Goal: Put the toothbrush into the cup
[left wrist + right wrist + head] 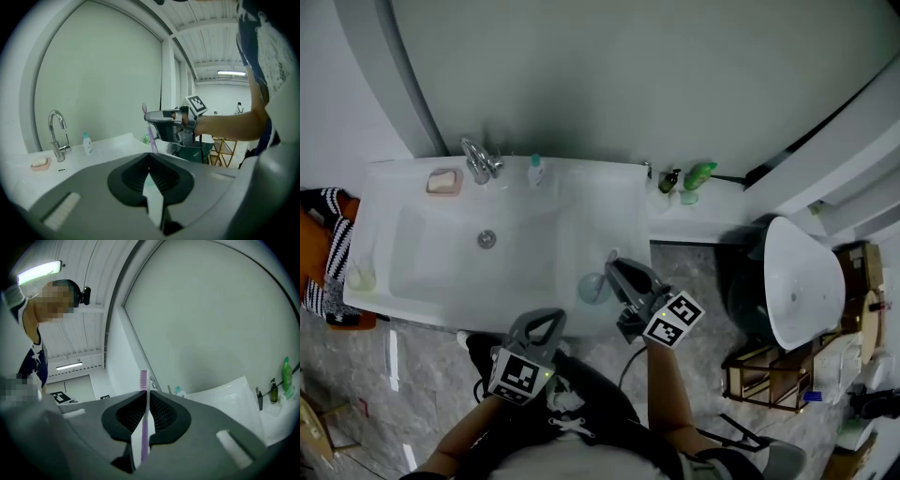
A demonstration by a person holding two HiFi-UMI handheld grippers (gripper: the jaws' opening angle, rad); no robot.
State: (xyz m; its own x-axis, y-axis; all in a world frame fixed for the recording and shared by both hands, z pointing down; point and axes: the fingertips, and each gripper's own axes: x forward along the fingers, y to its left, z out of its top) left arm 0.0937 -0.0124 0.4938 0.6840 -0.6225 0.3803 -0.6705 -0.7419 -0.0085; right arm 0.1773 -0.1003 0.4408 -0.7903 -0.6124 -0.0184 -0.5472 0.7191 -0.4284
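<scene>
Holding the purple toothbrush [144, 427] clamped in my right tongs [146, 395], I see its long axis near upright, bristles on top, handle end hanging just right of the translucent cup [592, 289]. My left tongs [547, 319], pressed together on nothing, sit farther from that cup, nearer me.

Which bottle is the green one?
The green bottle on the ledge right of the sink, beside a dark bottle. The white bottle with a teal cap stands near the faucet.
</scene>
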